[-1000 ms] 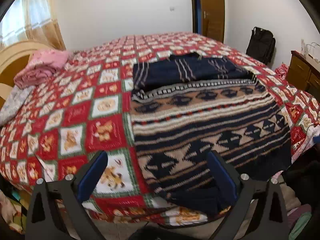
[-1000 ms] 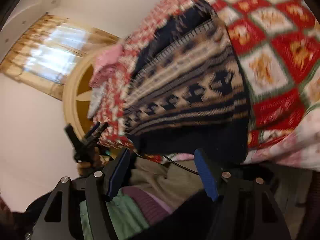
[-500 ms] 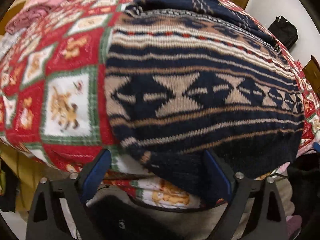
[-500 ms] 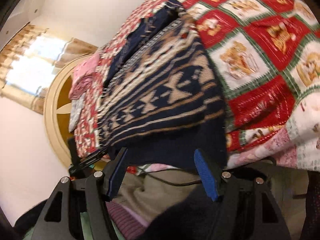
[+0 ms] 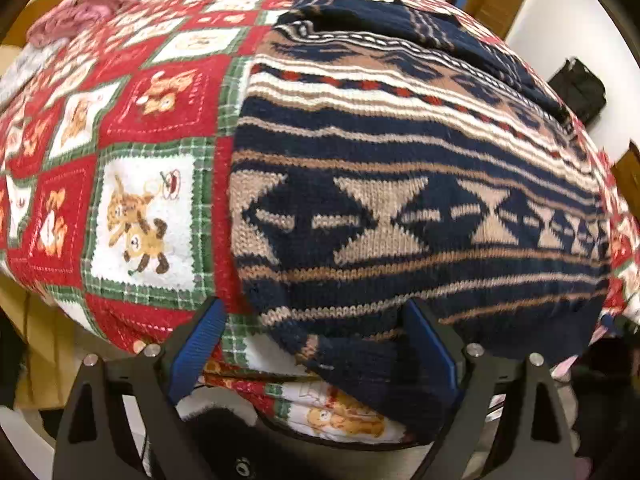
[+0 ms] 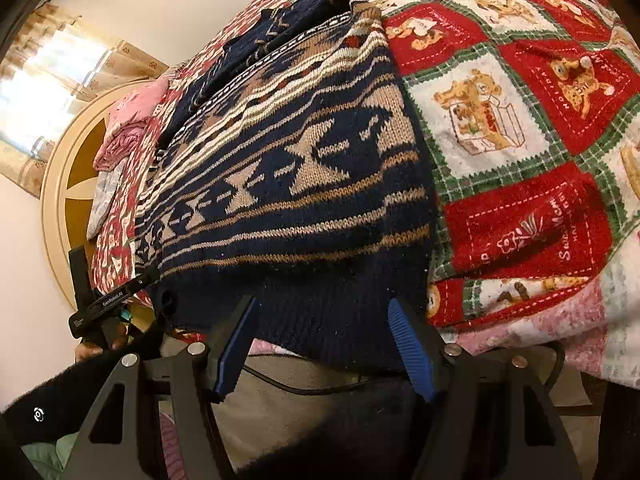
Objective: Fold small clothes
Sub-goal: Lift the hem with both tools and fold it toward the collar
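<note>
Both claws dropped toward one sweater (image 5: 400, 184) on one blanket (image 5: 152, 120)

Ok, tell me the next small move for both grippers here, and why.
Probably close both on the sweater's dark hem: the left gripper and right gripper each straddle it at the bed edge, jaws open, nothing pinched yet.
</note>
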